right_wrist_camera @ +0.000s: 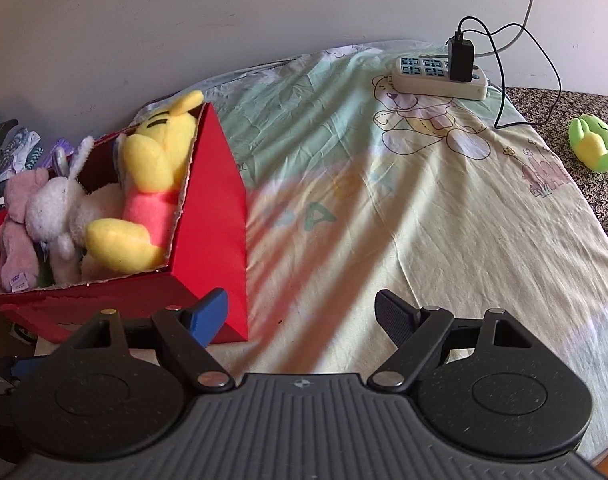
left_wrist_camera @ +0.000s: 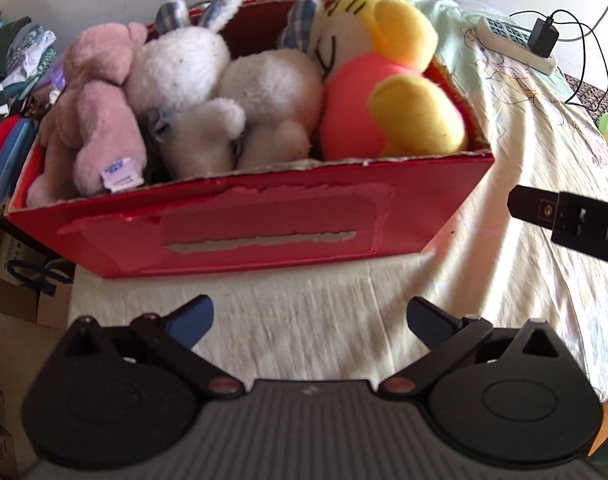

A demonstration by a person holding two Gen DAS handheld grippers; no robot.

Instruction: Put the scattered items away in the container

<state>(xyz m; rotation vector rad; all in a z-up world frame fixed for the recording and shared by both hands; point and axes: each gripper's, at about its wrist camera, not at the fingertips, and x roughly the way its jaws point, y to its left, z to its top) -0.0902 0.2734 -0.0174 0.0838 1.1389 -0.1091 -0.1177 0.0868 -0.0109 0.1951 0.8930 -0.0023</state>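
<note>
From my left wrist camera: my left gripper point(left_wrist_camera: 310, 316) hangs released, jaws spread, nothing between them, above the bed sheet point(left_wrist_camera: 304, 328). Just ahead sits the red box point(left_wrist_camera: 264, 216), packed with a pink plush point(left_wrist_camera: 100, 120), a white rabbit plush point(left_wrist_camera: 192, 92) and a yellow bear plush point(left_wrist_camera: 384, 80).

From my right wrist camera: my right gripper point(right_wrist_camera: 302, 316) is likewise released and empty. A green plush point(right_wrist_camera: 594, 142) lies far right, well apart from the box, beyond a power strip point(right_wrist_camera: 436, 78).
</note>
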